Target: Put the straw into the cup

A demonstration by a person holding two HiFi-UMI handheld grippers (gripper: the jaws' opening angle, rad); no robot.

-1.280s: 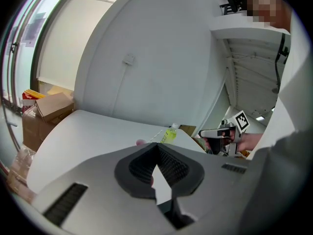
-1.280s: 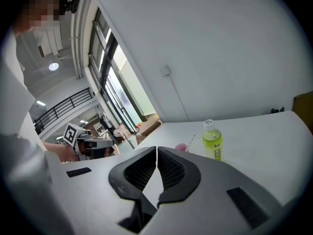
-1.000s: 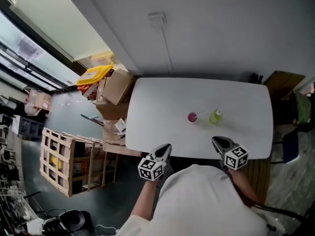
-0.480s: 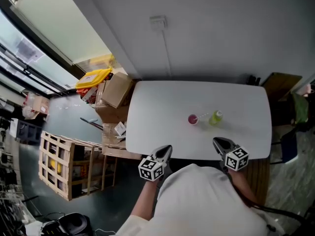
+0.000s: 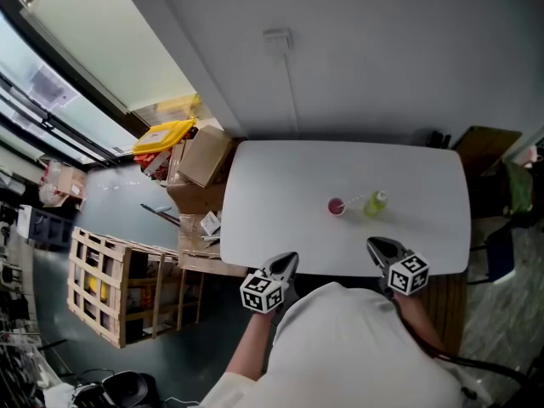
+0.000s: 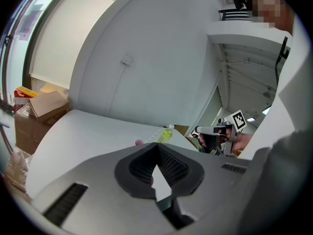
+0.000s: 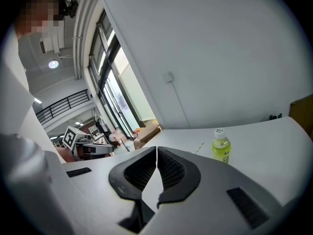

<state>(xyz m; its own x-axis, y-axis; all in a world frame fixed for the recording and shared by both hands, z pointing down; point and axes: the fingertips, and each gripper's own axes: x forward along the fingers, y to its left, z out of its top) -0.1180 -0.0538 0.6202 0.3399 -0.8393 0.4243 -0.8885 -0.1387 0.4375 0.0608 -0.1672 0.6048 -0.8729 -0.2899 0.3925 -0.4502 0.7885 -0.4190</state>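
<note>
Pink cup [image 5: 336, 206] whole only overhead

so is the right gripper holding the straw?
No, the right gripper has its jaws together with nothing between them, and the straw shows farther out beside the bottle.

From the head view the straw [image 5: 355, 201] is only a faint pale line between the cup [image 5: 337, 206] and the bottle [image 5: 375, 202], too thin to tell whether it touches either. The bottle's label is too small to read there. In the left gripper view the left gripper [image 6: 157, 148] covers all of the cup but a pink sliver at the left, and also the straw's near end. In the right gripper view the right gripper [image 7: 156, 151] seems to hide the cup wholly, along with the straw's near part and the bottle's base.
</note>
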